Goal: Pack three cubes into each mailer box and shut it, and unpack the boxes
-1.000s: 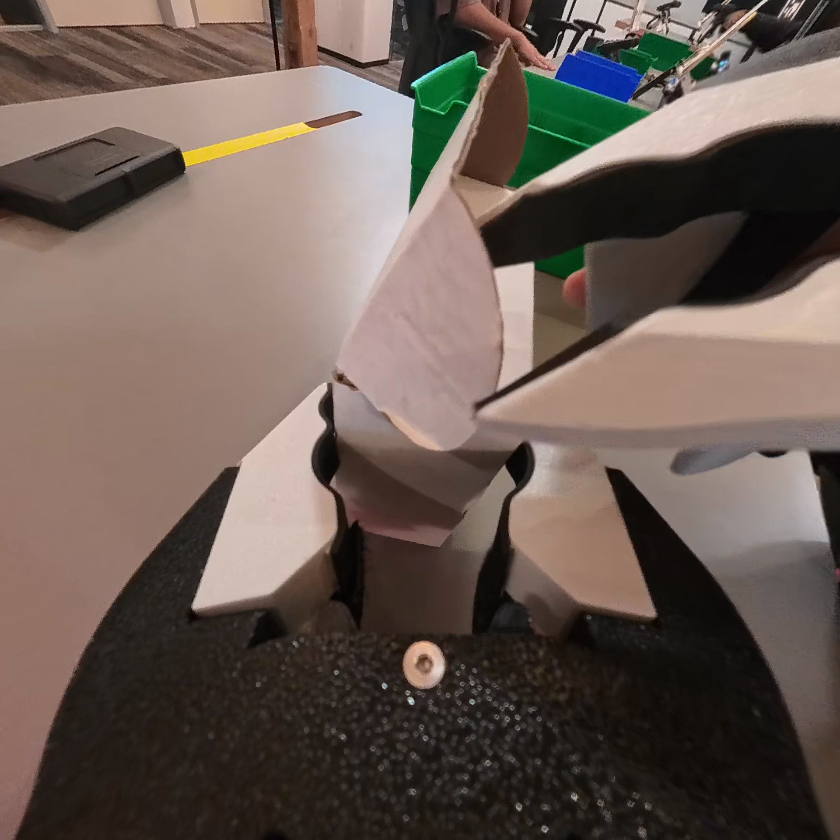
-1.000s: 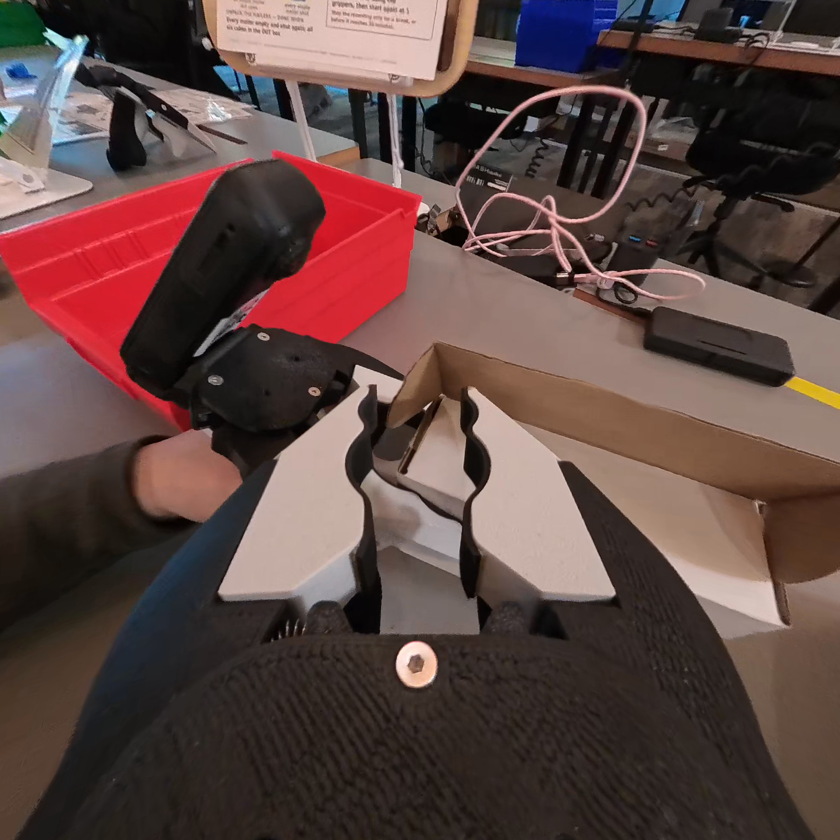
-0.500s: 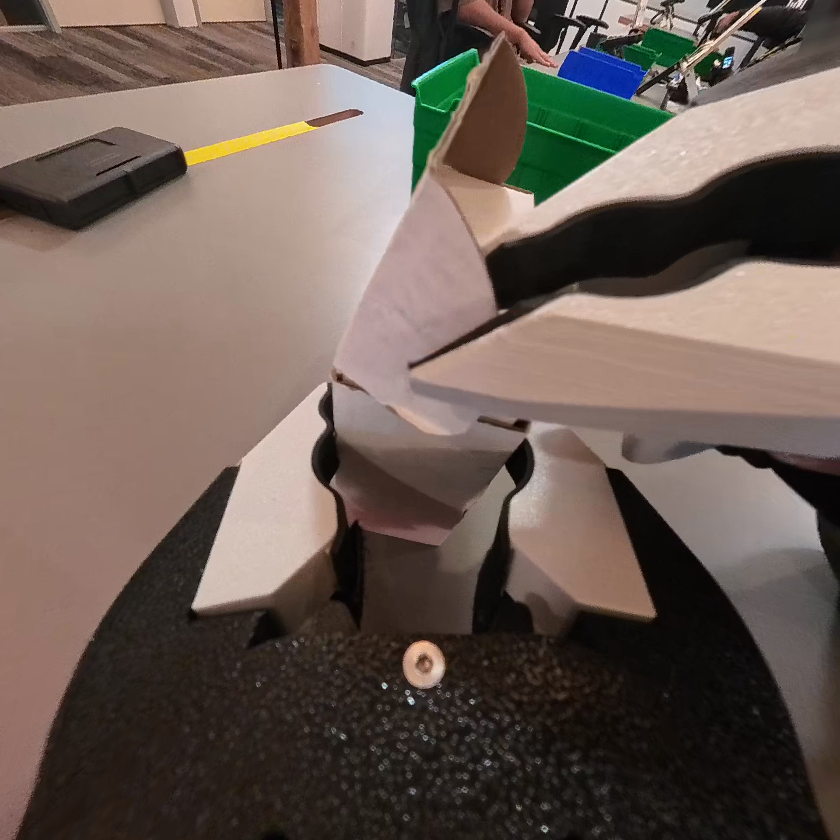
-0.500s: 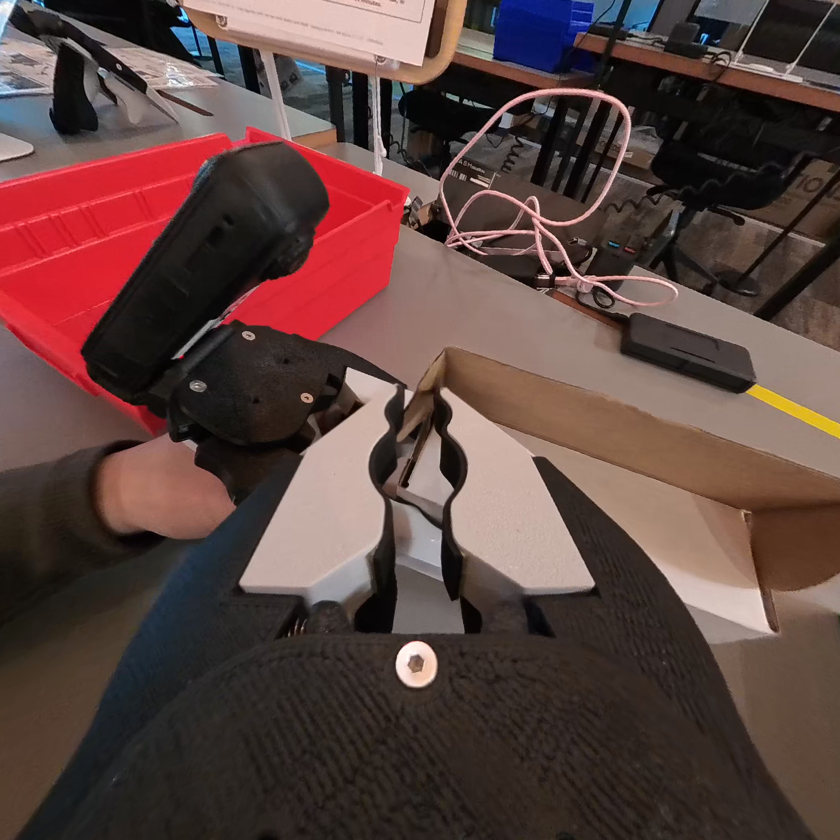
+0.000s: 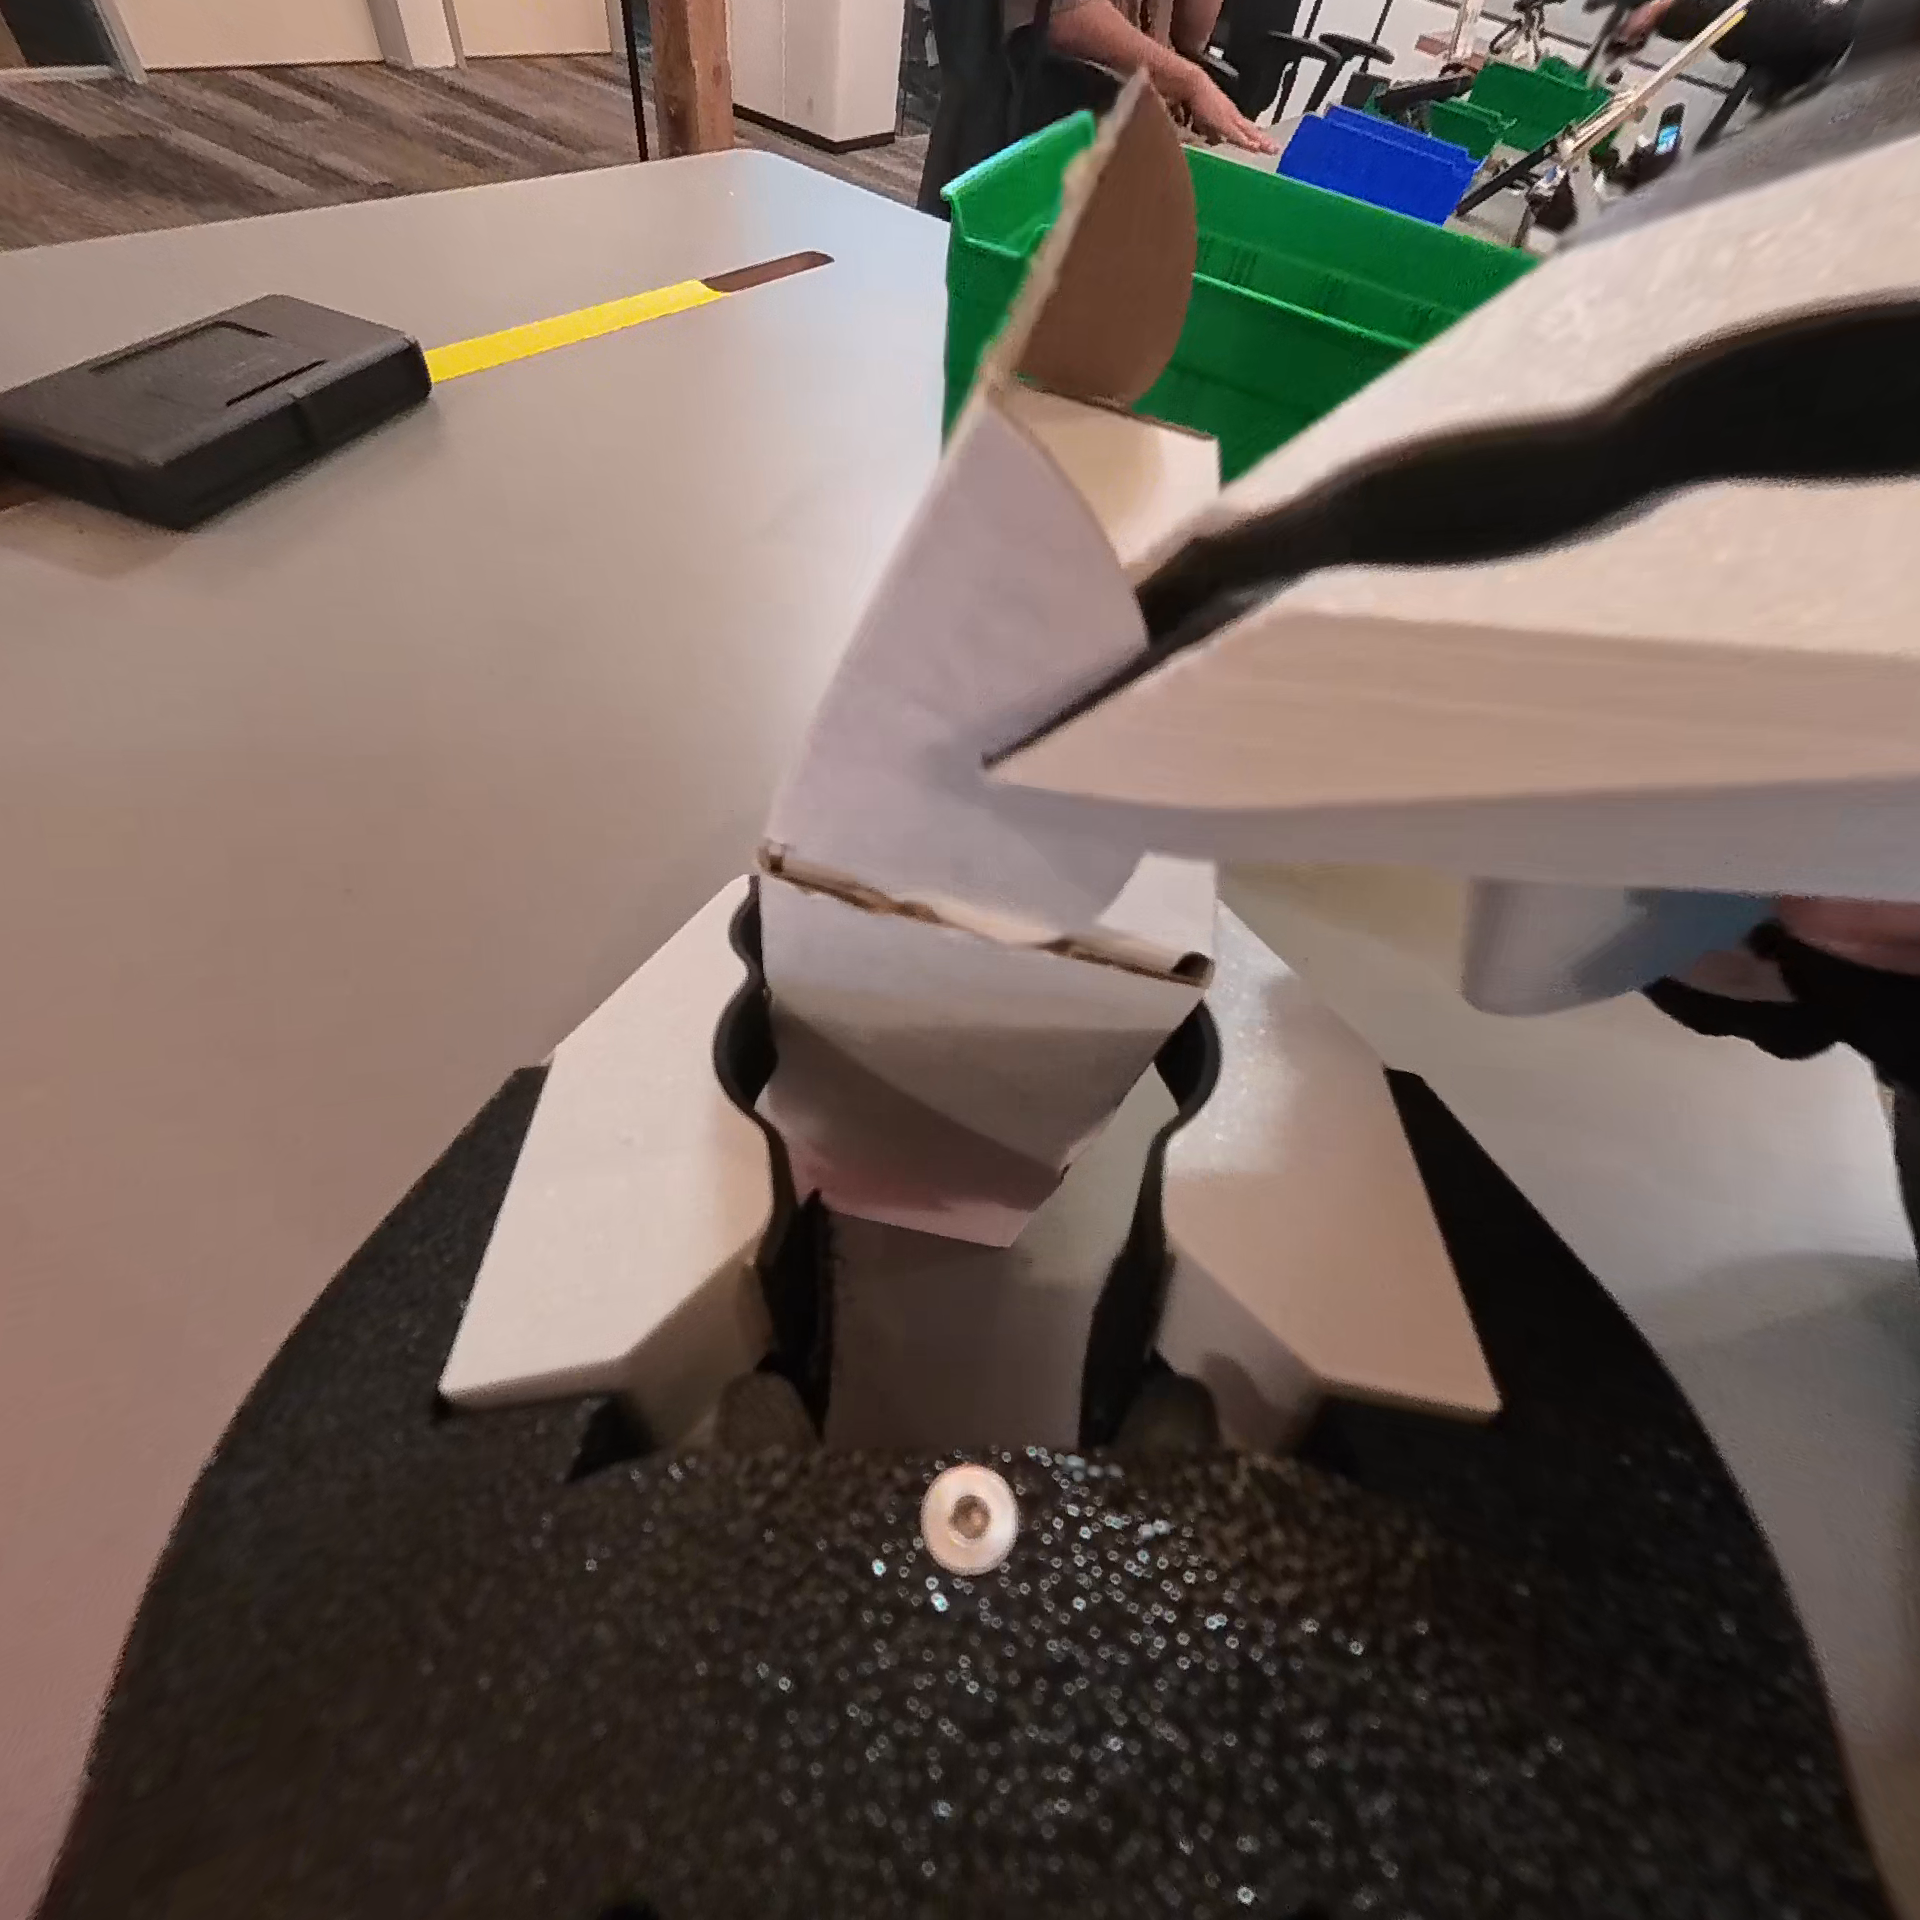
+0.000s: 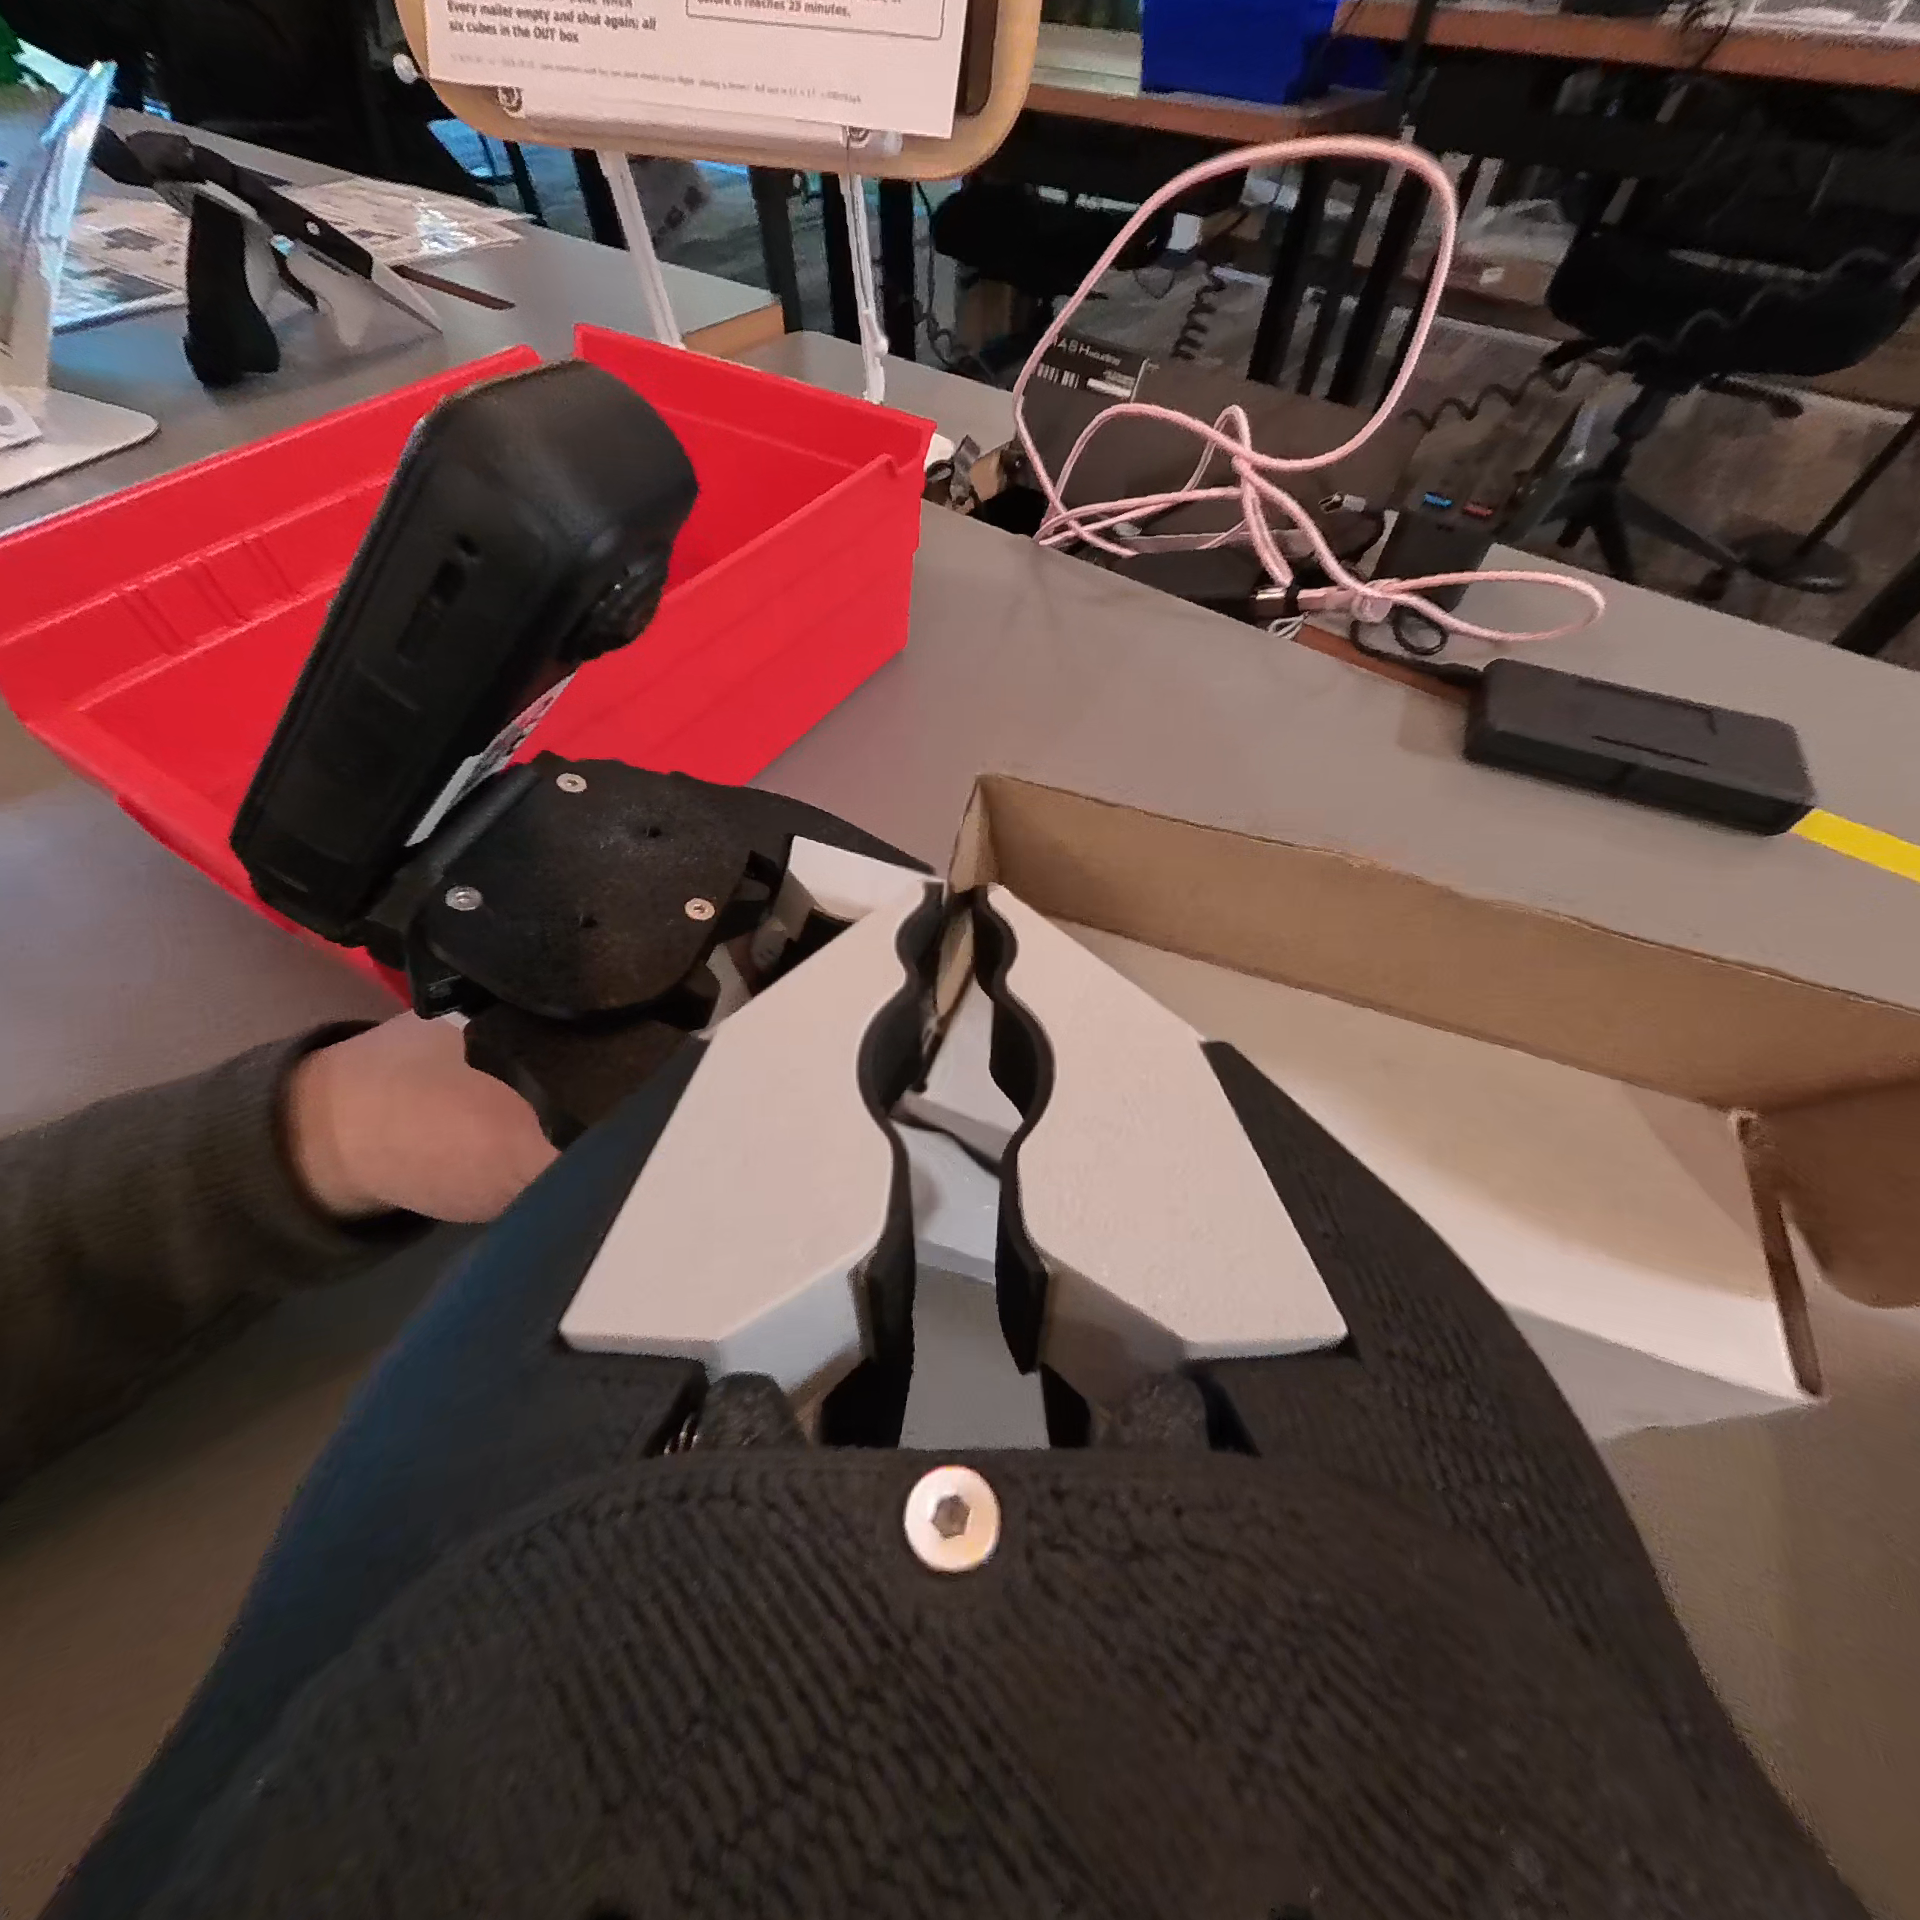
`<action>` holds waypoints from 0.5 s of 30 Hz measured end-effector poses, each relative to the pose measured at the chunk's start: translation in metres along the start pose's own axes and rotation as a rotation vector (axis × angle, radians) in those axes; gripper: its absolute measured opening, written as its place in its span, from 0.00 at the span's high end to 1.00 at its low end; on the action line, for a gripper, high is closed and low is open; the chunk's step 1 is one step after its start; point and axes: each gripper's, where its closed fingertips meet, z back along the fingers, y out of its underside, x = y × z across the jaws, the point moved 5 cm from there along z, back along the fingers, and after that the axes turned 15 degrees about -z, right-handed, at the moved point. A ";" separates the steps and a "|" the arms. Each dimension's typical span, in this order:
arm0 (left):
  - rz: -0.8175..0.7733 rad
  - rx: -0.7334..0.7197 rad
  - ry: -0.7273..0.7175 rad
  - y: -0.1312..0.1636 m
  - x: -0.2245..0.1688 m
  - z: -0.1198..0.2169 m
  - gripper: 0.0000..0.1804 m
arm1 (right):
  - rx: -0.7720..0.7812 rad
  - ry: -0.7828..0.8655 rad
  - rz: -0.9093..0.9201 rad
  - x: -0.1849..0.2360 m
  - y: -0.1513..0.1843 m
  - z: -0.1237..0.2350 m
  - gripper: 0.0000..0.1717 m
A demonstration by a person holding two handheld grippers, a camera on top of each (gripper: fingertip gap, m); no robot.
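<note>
Evidently mid-fold on an open mailer box lying on the grey bench, no cubes visible inside. Left gripper set wide around the box's white end wall, left pad against it, right-pad contact unclear. Right gripper pinched nearly closed on the thin corner flap, bent upward. Risks, judged from this: creasing or tearing the flap at its ragged fold line if pulled too far; slipping off thin card; dragging the light box across the bench if the left hold proves loose.
</note>
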 end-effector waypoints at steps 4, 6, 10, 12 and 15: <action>0.005 -0.004 0.002 0.000 0.000 0.000 0.59 | -0.010 0.009 0.031 0.000 0.003 0.000 0.98; 0.001 -0.003 0.002 0.000 0.000 0.000 0.59 | -0.020 0.013 0.062 0.000 0.004 0.001 0.99; -0.019 0.001 0.001 0.000 -0.001 0.000 0.59 | -0.028 0.018 0.098 0.000 0.006 0.004 0.99; -0.019 0.001 0.001 0.000 -0.001 0.000 0.59 | -0.033 0.030 0.114 0.001 0.007 0.004 0.99; 0.006 -0.005 0.004 0.001 0.001 0.000 0.59 | -0.012 0.044 0.140 0.001 0.015 0.001 0.99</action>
